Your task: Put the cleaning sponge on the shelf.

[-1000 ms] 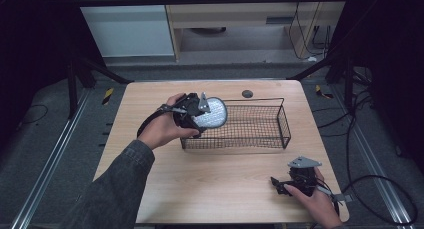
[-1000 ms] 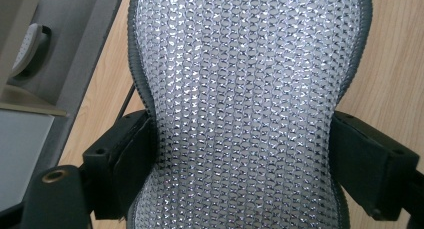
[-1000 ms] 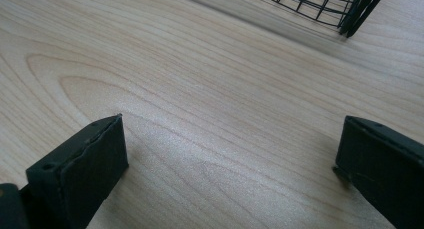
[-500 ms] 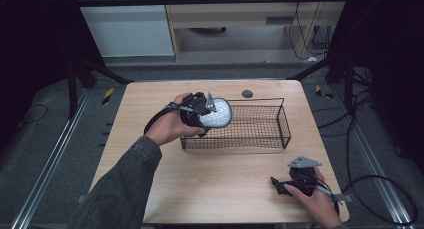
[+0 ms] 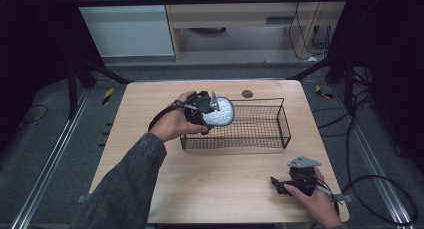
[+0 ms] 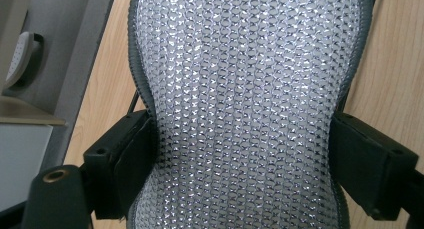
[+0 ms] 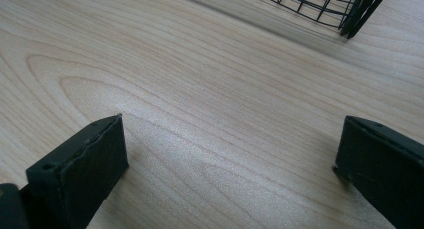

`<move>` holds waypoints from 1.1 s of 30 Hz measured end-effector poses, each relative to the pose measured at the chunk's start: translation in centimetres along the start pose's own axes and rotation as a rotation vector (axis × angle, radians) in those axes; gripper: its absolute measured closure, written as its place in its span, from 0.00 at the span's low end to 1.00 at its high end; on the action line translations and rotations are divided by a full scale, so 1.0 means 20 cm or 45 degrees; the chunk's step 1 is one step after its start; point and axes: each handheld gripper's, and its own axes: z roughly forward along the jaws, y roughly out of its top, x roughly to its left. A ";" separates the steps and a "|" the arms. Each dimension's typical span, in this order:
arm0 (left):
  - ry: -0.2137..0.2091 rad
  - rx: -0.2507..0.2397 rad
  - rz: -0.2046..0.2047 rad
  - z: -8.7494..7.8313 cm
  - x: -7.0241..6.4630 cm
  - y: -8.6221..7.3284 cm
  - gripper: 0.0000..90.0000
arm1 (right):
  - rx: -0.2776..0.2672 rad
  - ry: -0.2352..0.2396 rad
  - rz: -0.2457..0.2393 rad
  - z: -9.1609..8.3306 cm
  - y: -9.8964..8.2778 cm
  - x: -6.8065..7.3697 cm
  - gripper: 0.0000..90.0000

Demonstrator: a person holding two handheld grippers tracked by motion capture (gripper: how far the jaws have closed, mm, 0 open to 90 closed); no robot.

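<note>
**Pad held over the basket's left end**

Pad (image 5: pixel 220 111), grey with a shiny metal mesh on its face and a dark edge, is pinched by the left tongs (image 5: pixel 206 110). In the left gripper view the two black jaws press on both sides of the pad (image 6: pixel 245 104) at its narrow middle, and the mesh rises up between them. In the high view the pad is at the left end of the wire basket (image 5: pixel 282 124), at the level of the rim. I cannot tell if it touches the wire. The left hand (image 5: pixel 175 123) comes from the lower left, with a dark sleeve on the forearm, and a black cable makes a loop beside the wrist.

The basket is black, long and open at the top. It stands on the bench (image 5: pixel 150 99), in the middle and a little to the far side. A small dark round thing (image 5: pixel 247 94) lies on the bench just behind the basket.

The right tongs (image 5: pixel 276 181) rest low at the near right corner of the bench, well apart from the basket, in the right hand (image 5: pixel 312 199). In the right gripper view the jaws are spread wide, with bare wood (image 7: pixel 210 114) between them, and a corner of the basket (image 7: pixel 325 4) shows farther off at the top.
</note>
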 end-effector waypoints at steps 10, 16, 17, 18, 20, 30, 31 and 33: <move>0.006 0.005 0.020 0.03 0.00 0.03 0.16 | -0.001 -0.002 0.007 0.00 0.00 0.00 0.00; 0.007 0.003 0.011 0.04 0.01 0.05 0.16 | -0.001 -0.001 0.006 0.00 0.00 0.00 0.00; 0.005 0.006 0.014 0.05 0.01 0.06 0.16 | -0.001 -0.001 0.006 0.00 0.00 0.00 0.00; 0.001 0.002 0.013 0.05 0.01 0.06 0.16 | -0.001 -0.001 0.006 0.00 0.00 0.00 0.00; 0.000 0.007 0.014 0.06 0.01 0.06 0.16 | -0.001 -0.001 0.006 0.00 0.00 0.00 0.00; -0.005 0.020 0.014 0.12 0.02 0.08 0.16 | -0.002 -0.001 0.005 0.00 0.00 0.00 0.00; -0.002 0.018 0.012 0.13 0.02 0.08 0.16 | -0.002 -0.001 0.004 0.00 0.00 0.00 0.00; -0.007 0.018 0.009 0.14 0.02 0.08 0.16 | -0.003 -0.001 0.003 0.00 0.00 0.00 0.00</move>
